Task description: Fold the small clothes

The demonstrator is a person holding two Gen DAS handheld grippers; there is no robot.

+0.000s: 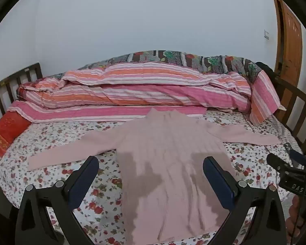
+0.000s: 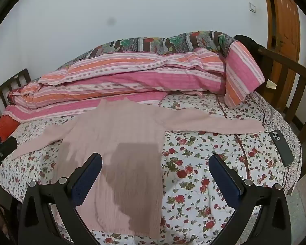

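A: Item one, the sweater (image 1: 169,155). Where does it lie?

B: Flat on the flowered sheet (image 1: 57,134), collar toward twelve o'clock, both sleeves stretched out to nine and three. In the left wrist view its hem runs off the bottom edge, so the lowest part is cut off. Dark shadows of the tongs fall across its middle and blur the knit there.

A: Item two, the left gripper (image 1: 151,181)?

B: Jaws spread wide, nothing pinched. It hovers over the lower body of the sweater, one finger over the sheet at seven o'clock, the other over the cloth at five. Whether the tips touch the fabric cannot be told.

A: Item three, the right gripper (image 2: 155,175)?

B: Also spread wide and empty. Its left finger hangs over the sweater's right edge, its right finger over bare sheet. In the left wrist view only a black part of it shows at three o'clock, cropped by the frame.

A: Other entries?

B: A striped quilt (image 2: 116,81) piled along the far side at twelve o'clock, with a darker flowered blanket (image 2: 173,40) behind it, mostly hidden. A red cushion (image 1: 6,132) at nine o'clock, partly under the quilt's edge. A phone (image 2: 281,147) face down near the sheet's edge at three o'clock, just beyond the right sleeve's cuff. A wooden door (image 2: 285,24) at two o'clock, cut by the lens rim. A dark bundle on the bed rail (image 2: 281,61) is too shadowed to identify.
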